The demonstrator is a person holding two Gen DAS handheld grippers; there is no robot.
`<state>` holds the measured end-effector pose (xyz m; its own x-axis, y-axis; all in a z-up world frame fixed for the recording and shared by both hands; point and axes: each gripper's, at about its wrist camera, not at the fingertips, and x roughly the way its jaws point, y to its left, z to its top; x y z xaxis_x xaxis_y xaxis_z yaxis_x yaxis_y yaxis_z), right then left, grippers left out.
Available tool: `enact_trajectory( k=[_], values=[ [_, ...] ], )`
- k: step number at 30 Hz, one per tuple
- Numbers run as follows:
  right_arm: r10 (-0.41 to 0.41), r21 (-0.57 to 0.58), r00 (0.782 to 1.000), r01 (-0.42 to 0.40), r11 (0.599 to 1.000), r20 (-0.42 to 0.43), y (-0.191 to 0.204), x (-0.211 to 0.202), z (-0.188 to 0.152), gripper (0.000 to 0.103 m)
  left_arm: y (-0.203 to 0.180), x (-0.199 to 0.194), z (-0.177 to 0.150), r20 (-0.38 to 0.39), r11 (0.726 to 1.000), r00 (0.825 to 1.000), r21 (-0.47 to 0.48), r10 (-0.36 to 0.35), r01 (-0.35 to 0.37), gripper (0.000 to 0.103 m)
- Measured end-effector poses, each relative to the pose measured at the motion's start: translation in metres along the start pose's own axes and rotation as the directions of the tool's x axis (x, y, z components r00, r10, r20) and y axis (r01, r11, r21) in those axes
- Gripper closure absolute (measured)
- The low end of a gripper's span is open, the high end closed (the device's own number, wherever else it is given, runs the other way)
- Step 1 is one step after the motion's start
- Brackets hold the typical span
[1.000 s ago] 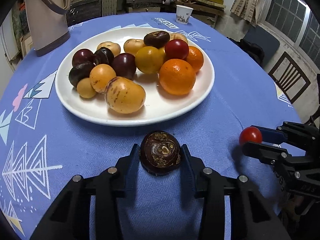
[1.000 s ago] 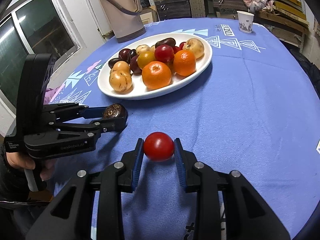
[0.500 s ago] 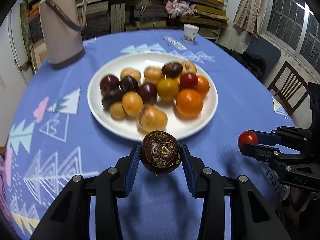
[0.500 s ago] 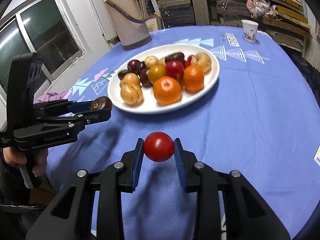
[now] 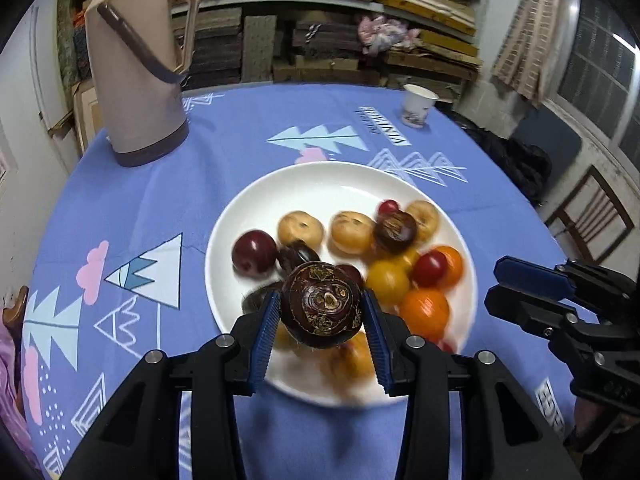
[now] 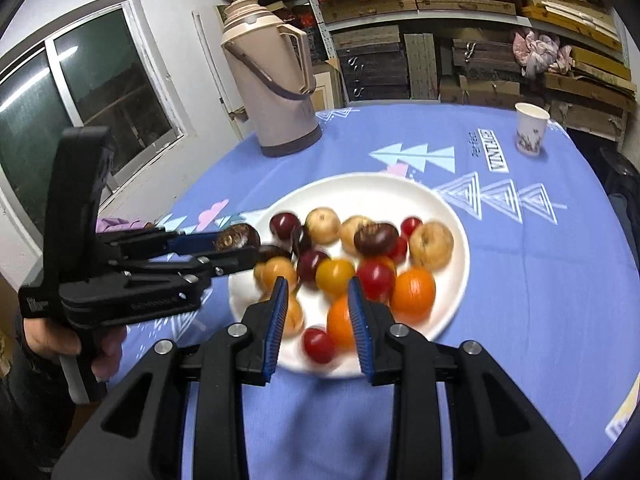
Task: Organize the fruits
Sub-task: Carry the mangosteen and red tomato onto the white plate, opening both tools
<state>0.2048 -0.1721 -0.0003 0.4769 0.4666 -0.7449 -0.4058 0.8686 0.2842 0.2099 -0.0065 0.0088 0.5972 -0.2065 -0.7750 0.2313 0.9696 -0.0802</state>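
My left tongs (image 5: 320,306) pinch a dark brown round fruit (image 5: 322,314); my right tongs (image 6: 317,294) gape empty over the white round plate (image 6: 452,216) heaped with mixed fruits (image 6: 412,290).

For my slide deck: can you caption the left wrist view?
Left claw grips a dark round fruit over a white plate of mixed fruit on a blue tablecloth.
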Motion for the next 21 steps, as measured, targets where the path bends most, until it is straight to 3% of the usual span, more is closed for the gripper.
enact_trajectory(
  k=[5,11,13,16,19,21],
  values=[
    [-0.017,0.018,0.999,0.018,1.0,-0.046,-0.012,0.04,0.021,0.074,0.011,0.029,0.018,-0.025,0.999,1.0,-0.032,0.013,-0.014,0.061],
    [0.001,0.037,0.999,0.001,0.999,-0.033,-0.023,0.034,0.017,0.073,0.016,0.04,0.018,-0.022,1.0,0.999,-0.016,0.026,-0.026,0.061],
    [0.001,0.041,1.0,0.0,0.999,-0.022,-0.023,0.03,0.015,0.072,0.014,0.045,0.017,-0.058,1.0,0.998,-0.01,0.02,-0.02,0.06],
    [-0.002,0.035,1.0,0.003,0.999,-0.022,-0.02,0.031,0.013,0.065,0.012,0.046,0.017,-0.058,1.0,0.998,-0.012,0.027,-0.028,0.041],
    [0.007,0.028,1.0,-0.006,1.0,-0.029,-0.015,0.032,0.01,0.065,0.012,0.04,0.017,-0.043,0.999,0.998,-0.016,0.041,-0.042,0.04],
    [0.011,0.026,1.0,-0.01,1.0,-0.029,-0.012,0.03,0.008,0.065,0.015,0.034,0.016,-0.038,0.998,0.998,-0.032,0.045,-0.046,0.032]
  ],
)
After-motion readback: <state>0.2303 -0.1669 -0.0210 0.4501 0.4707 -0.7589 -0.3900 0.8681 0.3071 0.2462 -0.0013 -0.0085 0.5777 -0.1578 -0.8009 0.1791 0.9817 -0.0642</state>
